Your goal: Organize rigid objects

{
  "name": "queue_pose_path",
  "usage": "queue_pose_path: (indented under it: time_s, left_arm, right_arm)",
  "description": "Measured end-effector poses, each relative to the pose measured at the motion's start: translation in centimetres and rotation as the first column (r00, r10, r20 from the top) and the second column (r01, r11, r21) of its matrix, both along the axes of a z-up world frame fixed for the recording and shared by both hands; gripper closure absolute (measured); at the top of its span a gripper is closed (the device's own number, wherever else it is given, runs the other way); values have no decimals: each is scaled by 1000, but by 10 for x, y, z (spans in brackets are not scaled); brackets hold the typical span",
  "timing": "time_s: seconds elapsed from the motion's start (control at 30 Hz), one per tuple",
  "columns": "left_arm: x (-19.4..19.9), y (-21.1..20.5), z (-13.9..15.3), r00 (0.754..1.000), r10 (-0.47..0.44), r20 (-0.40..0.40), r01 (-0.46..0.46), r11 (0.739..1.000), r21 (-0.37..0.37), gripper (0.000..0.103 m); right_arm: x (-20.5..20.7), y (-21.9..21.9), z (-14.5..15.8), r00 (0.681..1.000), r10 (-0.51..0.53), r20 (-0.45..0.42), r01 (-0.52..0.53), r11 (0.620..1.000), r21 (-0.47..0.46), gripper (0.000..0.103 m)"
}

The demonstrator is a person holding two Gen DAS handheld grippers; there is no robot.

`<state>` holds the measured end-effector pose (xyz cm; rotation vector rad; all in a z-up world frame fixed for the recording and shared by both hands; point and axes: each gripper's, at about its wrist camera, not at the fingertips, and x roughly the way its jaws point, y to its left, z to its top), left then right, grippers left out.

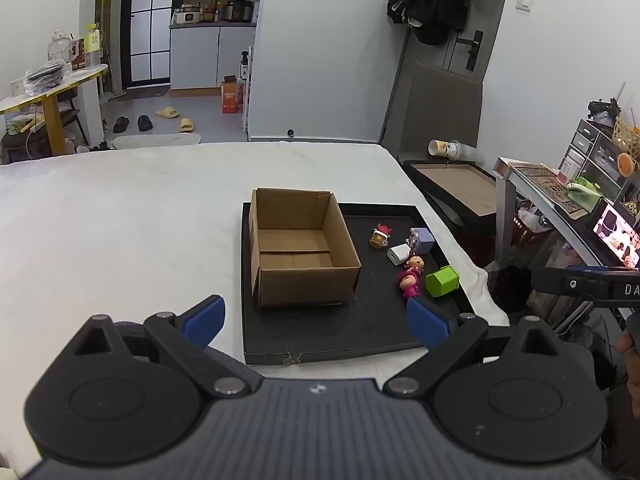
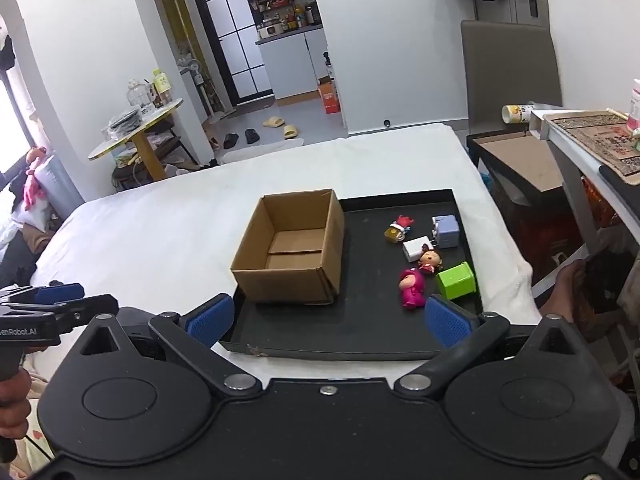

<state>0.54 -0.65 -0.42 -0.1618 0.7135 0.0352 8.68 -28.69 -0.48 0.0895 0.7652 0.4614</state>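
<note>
Hovering left claw (image 1: 316, 322), right claw (image 2: 328, 320), tilted down, gaping

tray (image 1: 360, 336): far-left part hidden behind cardboard box (image 1: 304, 248); near-right bit behind left claw (image 1: 316, 322) pad
pink figure (image 1: 409, 282): lower end hidden by same pad in left view
small toys far on tray: too small to ID
right claw (image 1: 592, 284): cut off by right edge in left view
hand (image 2: 12, 404): cut by left edge, right view
</note>
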Motion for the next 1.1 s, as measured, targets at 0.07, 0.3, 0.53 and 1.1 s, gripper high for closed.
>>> queue_pose_path:
  time_s: [0.07,0.3,0.53,1.1]
  left_arm:
    - [-1,0,0,1000,-2,1,2,1000,1,6]
    - [0,-2,-4,1000,-5,-8,5,1000,0,6]
    - [0,-1,-3,1000,-1,-11,1,1000,2,6]
    - [-2,4,-3,1000,8,-17,-8,1000,-3,6]
  right_arm:
    - [2,-1,0,1000,3,-8,-3,1000,4,0]
    - [3,0,0,1000,3,-2,-3,1000,-20,0]
    - [3,2,1,1000,13,-7,-13,1000,-27,0]
    - [4,1,-1,1000,3,-5,-3,999,-48,0]
